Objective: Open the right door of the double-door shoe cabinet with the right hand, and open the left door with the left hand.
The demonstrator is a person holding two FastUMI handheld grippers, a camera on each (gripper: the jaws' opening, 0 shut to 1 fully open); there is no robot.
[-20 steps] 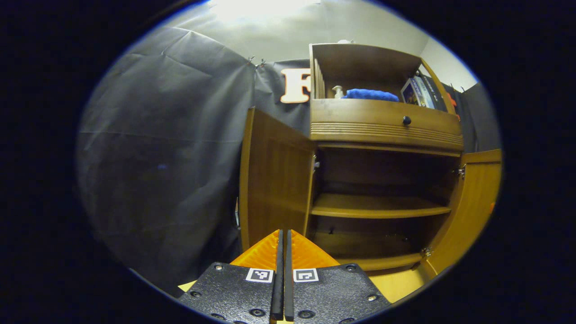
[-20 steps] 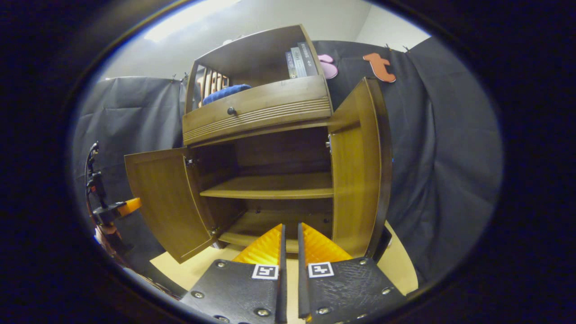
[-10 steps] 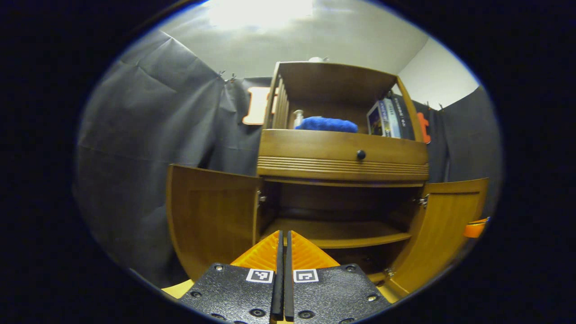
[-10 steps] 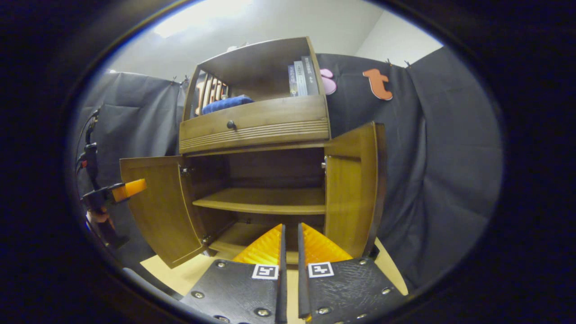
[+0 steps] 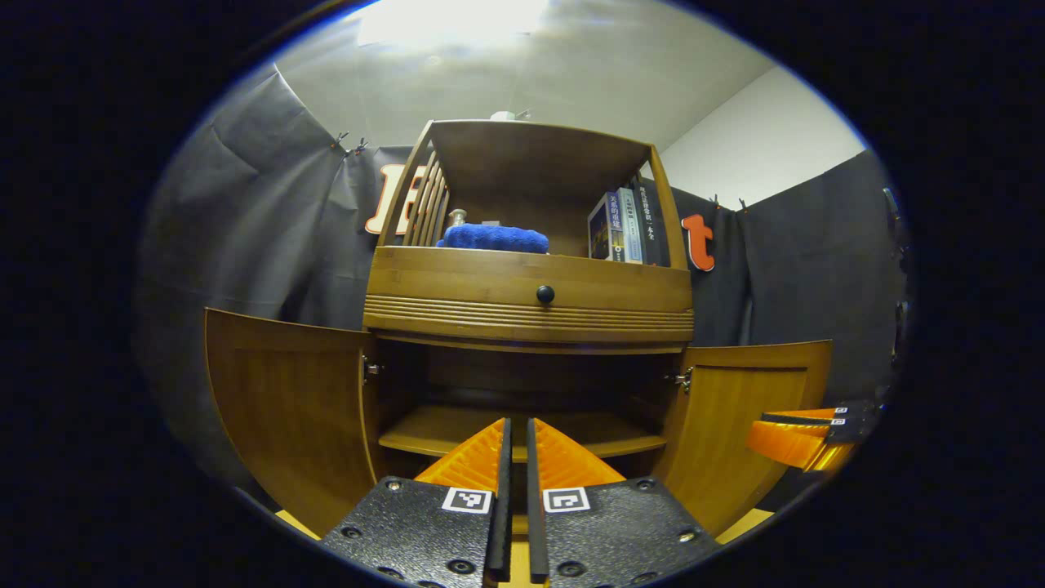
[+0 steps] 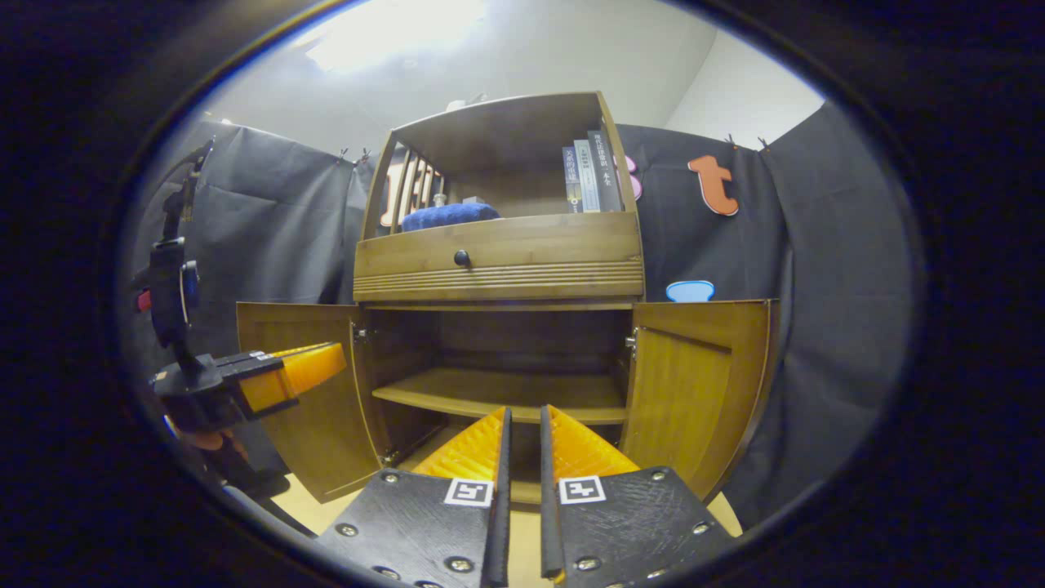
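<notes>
The shoe cabinet (image 5: 531, 327) is seen from low in front in both views, and it serves as the landmark here. Its left door (image 5: 286, 416) is swung wide open to the left of the lower compartment, and its right door (image 5: 735, 425) is swung wide open to the right, so that the inner shelf (image 5: 457, 429) is exposed between them. In the right gripper view the same doors are seen, the left door (image 6: 326, 441) and the right door (image 6: 694, 392), both standing out from the cabinet (image 6: 498, 261) on their hinges.

Above the doors a drawer front with a dark round knob (image 5: 545, 294) is seen. In the open top compartment a blue cloth (image 5: 494, 238) is laid toward the left, and a few books (image 5: 624, 229) are stood upright against the right wall.

The left gripper (image 5: 516, 433) is held in front of the cabinet's lower compartment, apart from both doors, with its fingers nearly together and only a narrow gap between them; nothing is held. The right gripper (image 6: 522, 425) is likewise held in front of the lower compartment, with a narrow gap between its fingers and nothing gripped. In the left gripper view the right gripper (image 5: 796, 437) is seen in front of the right door, and in the right gripper view the left gripper (image 6: 286, 377) is seen in front of the left door; whether either touches a door cannot be told.
</notes>
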